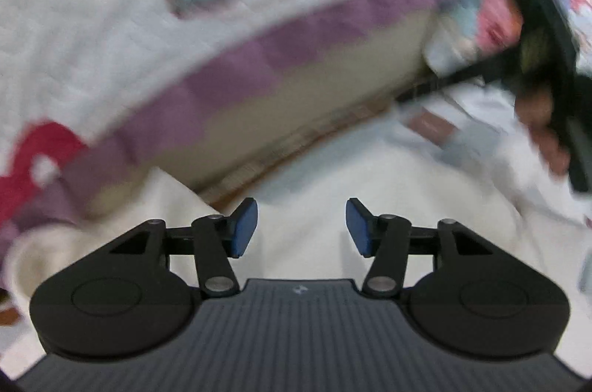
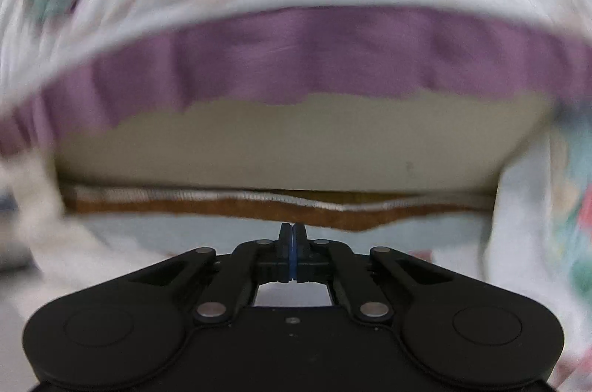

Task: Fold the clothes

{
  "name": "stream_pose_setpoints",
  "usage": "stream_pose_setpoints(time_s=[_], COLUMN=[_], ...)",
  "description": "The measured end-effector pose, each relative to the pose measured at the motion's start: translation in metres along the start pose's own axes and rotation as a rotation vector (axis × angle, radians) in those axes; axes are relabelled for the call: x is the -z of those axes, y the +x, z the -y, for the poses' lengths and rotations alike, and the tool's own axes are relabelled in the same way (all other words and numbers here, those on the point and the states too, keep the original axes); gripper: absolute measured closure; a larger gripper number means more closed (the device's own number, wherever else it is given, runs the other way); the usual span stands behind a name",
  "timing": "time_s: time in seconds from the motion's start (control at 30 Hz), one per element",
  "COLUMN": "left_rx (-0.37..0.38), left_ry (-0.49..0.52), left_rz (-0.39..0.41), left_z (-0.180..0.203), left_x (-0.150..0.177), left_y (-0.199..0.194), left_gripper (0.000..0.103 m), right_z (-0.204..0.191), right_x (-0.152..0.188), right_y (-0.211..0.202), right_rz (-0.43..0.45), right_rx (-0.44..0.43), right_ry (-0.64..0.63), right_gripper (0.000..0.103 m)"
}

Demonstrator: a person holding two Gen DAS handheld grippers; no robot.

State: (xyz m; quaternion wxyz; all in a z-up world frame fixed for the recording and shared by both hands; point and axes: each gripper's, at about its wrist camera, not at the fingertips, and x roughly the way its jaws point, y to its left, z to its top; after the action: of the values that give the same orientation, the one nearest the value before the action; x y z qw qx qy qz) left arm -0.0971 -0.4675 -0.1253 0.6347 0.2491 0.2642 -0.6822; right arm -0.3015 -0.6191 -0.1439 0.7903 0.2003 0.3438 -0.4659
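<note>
both views smeared by motion, so little is sharp. left gripper [image 1: 301,227] with jaws spread wide, blue pads well apart and nothing between them; beneath and ahead of them only pale white cloth [image 1: 333,177], loose and softly creased. beyond the jaws, up and to the left, a quilted white bedspread [image 1: 92,22] with a purple border [image 1: 229,66] hanging over a beige bed side [image 1: 296,103]. far right of the jaws, the other black tool held by a hand [image 1: 536,118], with a patch of flowered fabric [image 1: 488,18] above it.

right gripper [image 2: 293,236] with jaws pressed together, blue pads meeting; whether a thin fold of cloth is caught there cannot be told, since no fabric shows clearly at the tips. to either side of these jaws, pale cloth rising in blurred swathes: white on the left [image 2: 33,207], white with a flowered print on the right [image 2: 555,207]. straight ahead of the tips, a brown rug edge [image 2: 222,207], then the beige bed side and the purple border above.

as for progress: no neat folded stack visible anywhere, no crisp fold line to be made out. cloth seemingly lifted or draped around the right tool, slack below the left. fits equally a garment being gathered up for a fold and one being carried partway through folding; blur settles neither. folding apparently unfinished for this piece, judging by its loose hang.
</note>
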Motion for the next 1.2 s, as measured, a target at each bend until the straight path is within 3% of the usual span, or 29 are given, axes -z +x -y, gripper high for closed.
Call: stream_pose_setpoints(time_s=[0.07,0.13,0.2,0.4,0.53,0.57,0.67,0.9,1.0,1.03,1.07,1.1,1.2], left_rx=[0.033,-0.025,-0.046,-0.090,-0.051,-0.041,-0.008,0.058,0.065,0.065,0.069,0.073,0.089], left_ry=[0.016,0.081,0.090,0.039,-0.003,-0.014,-0.050,-0.115,-0.106,-0.106,-0.103,-0.101,-0.094], left_rz=[-0.085,-0.135,-0.160,-0.155,-0.088,-0.072,-0.027,0.006,-0.003,-0.004,-0.004,-0.004,0.002], left_z=[0.008,0.010,0.008,0.009,0.027,0.032,0.045,0.065,0.069,0.069,0.069,0.069,0.070], left_x=[0.009,0.012,0.011,0.003,-0.001,-0.001,-0.003,0.000,0.006,0.008,0.010,0.013,0.016], left_y=[0.014,0.028,0.036,0.049,0.031,0.026,0.014,-0.008,-0.013,-0.015,-0.016,-0.017,-0.021], left_gripper=[0.044,0.044,0.042,0.041,0.049,0.060,0.078,0.078,0.078,0.078,0.078,0.078,0.077], right_z=[0.025,0.061,0.100,0.220,0.271,0.280,0.297,0.300,0.288,0.284,0.282,0.280,0.270], right_x=[0.004,0.014,0.025,0.086,0.128,0.140,0.170,0.228,0.230,0.226,0.220,0.212,0.177], right_y=[-0.022,-0.048,-0.069,-0.140,-0.167,-0.170,-0.171,-0.143,-0.134,-0.128,-0.122,-0.114,-0.120], right_rz=[0.026,0.047,0.051,0.055,0.003,-0.013,-0.042,-0.030,0.073,0.093,0.100,0.089,0.140], right_rx=[-0.013,-0.026,-0.021,0.104,0.169,0.173,0.168,0.116,0.146,0.157,0.156,0.137,0.153], right_ry=[0.072,0.127,0.175,0.372,0.489,0.519,0.628,0.882,0.872,0.843,0.810,0.779,0.684], right_gripper=[0.096,0.086,0.064,0.055,0.055,0.054,0.050,0.043,0.031,0.031,0.045,0.085,0.089])
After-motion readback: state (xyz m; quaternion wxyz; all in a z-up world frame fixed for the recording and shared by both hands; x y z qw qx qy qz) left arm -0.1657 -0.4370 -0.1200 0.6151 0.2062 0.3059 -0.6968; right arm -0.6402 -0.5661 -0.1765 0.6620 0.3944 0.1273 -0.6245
